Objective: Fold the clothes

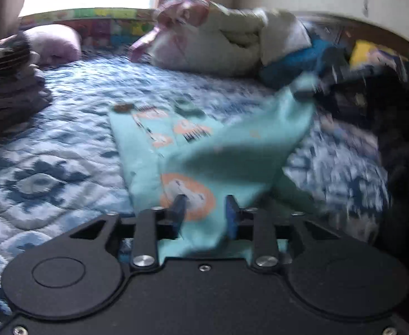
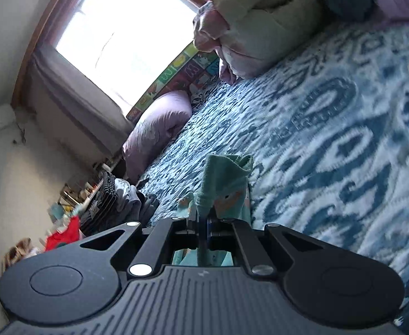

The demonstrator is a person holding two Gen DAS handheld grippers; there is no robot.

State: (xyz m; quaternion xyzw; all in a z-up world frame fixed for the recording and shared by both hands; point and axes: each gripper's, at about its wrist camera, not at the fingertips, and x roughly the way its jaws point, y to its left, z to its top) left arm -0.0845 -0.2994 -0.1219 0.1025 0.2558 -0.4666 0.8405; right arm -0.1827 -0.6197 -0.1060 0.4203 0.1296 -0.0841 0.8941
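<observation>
We had a soft light-teal cloth with orange round animal pictures [image 1: 204, 153] partly spread on the bed's blue-and-white patterned quilt [image 1: 64, 153]. Our left gripper [image 1: 206, 212] had its fingers apart, with the near edge of the cloth lying between them. Our right gripper [image 2: 203, 220] was pinched tight on a lifted corner. We think a fold was under way; next, that corner needs laying flat and lined up. Only the right view showed the pinch and a dark stack of folded clothes [image 2: 106, 198].
</observation>
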